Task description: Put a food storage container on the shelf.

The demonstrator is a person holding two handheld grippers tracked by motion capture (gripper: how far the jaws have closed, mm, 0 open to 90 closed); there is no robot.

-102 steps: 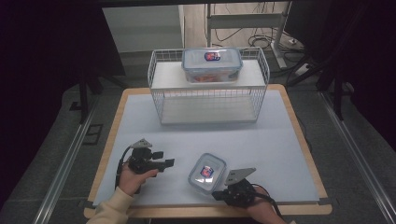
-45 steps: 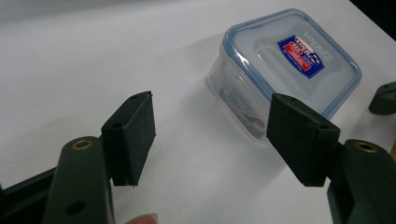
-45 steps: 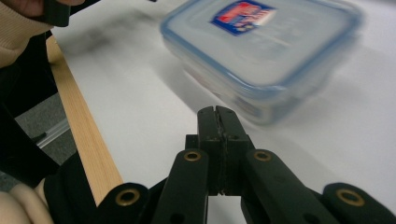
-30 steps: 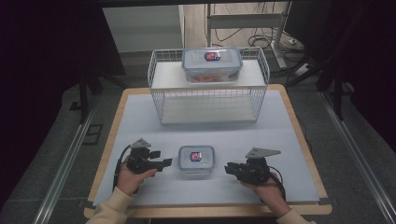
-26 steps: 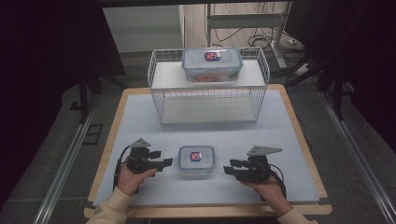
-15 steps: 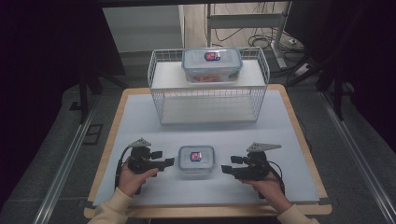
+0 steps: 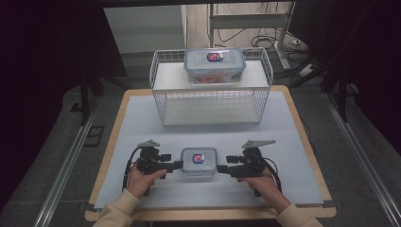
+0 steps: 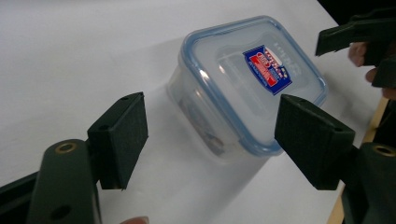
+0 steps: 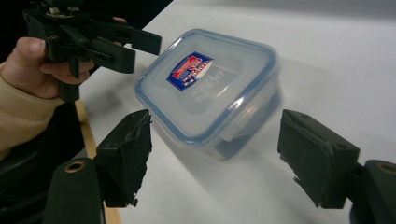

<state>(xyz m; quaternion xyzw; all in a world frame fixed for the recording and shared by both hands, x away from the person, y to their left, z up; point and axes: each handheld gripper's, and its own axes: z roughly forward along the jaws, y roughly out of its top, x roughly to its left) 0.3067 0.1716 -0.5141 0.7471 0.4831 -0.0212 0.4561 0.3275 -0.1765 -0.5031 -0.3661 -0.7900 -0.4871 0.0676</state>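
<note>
The left gripper (image 7: 176, 164), jaws spread wide, faces the small lidded container (image 7: 199, 163) lying flat near the table's (image 7: 137, 123) near edge, long axis left-right, label up. Its contents are blurred. The right gripper (image 7: 222, 169) is equally released. Beyond, a wire basket (image 7: 211, 101) carries a larger container (image 7: 214, 65); dim floor surrounds.

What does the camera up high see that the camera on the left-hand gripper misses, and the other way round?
High view alone: the wire basket at the table's far side, with a second lidded container on its upper shelf, plus the left gripper seen from outside, and both sleeves.

Left gripper view alone: its own two black jaws close up, standing wide apart, short of the small container.

Both: that small container with the red and blue label, the white table and the right gripper.
</note>
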